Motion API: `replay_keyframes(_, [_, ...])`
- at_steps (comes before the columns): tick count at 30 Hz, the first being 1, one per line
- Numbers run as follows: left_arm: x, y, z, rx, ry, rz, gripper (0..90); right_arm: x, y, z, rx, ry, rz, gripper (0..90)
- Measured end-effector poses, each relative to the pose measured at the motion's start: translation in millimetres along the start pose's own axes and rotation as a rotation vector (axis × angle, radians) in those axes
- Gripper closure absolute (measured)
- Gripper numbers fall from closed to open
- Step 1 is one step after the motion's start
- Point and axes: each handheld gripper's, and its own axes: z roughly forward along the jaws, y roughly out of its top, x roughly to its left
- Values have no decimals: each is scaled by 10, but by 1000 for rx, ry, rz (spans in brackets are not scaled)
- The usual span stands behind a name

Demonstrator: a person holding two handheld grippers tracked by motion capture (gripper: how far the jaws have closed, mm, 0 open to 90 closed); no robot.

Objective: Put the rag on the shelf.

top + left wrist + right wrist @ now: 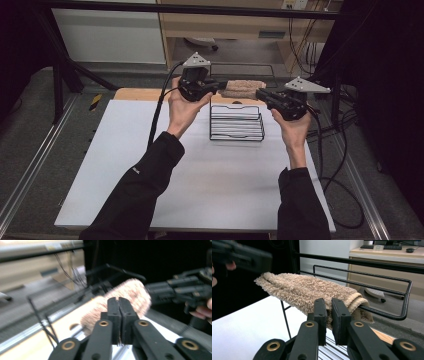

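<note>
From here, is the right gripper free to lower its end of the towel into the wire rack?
Probably yes: the right gripper grips the towel above the wire rack, whose top is open, with nothing between them.

towel (243, 88) held up betw L gripper (218, 86) and R gripper (260, 94), wire rack (236, 123) on table (200, 180) just below/in front
</note>
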Motion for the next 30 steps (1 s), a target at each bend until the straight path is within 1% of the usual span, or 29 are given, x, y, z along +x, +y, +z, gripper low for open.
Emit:
replay_keyframes(2, [-24,-36,47,43,-7,14,896,-1,1,-5,3,1,-1,827])
replay_keyframes(5, [-39,-89,92,75,-1,33,898,0,-1,-7,9,2,-4,820])
replay_keyframes(10, [-30,-142,119,90,1,39,898,7,-11,-4,14,2,-9,783])
replay_keyframes(14, [-26,-163,130,95,7,50,898,3,-7,-19,9,9,8,733])
replay_keyframes(16, [-27,-170,136,98,11,60,898,3,4,-33,1,8,11,697])
replay_keyframes(20, [-29,-190,147,101,16,70,899,11,39,-64,-36,28,24,652])
replay_keyframes(22, [-28,-207,155,104,18,71,899,27,59,-62,-37,30,20,669])
replay_keyframes(23, [-28,-207,155,104,18,71,899,35,64,-54,-35,37,15,709])
replay_keyframes(24, [-24,-233,162,105,19,73,899,43,65,-48,-20,47,15,773])
replay_keyframes(25, [-20,-247,166,108,18,74,898,50,60,-35,0,55,16,815])
replay_keyframes(26, [-16,-262,170,110,21,77,899,54,46,-20,26,49,17,858])
replay_keyframes(28, [-11,-288,177,116,25,82,899,50,-3,17,74,29,21,897])
replay_keyframes(30, [-6,-313,189,122,29,87,899,25,-68,43,96,24,42,900])
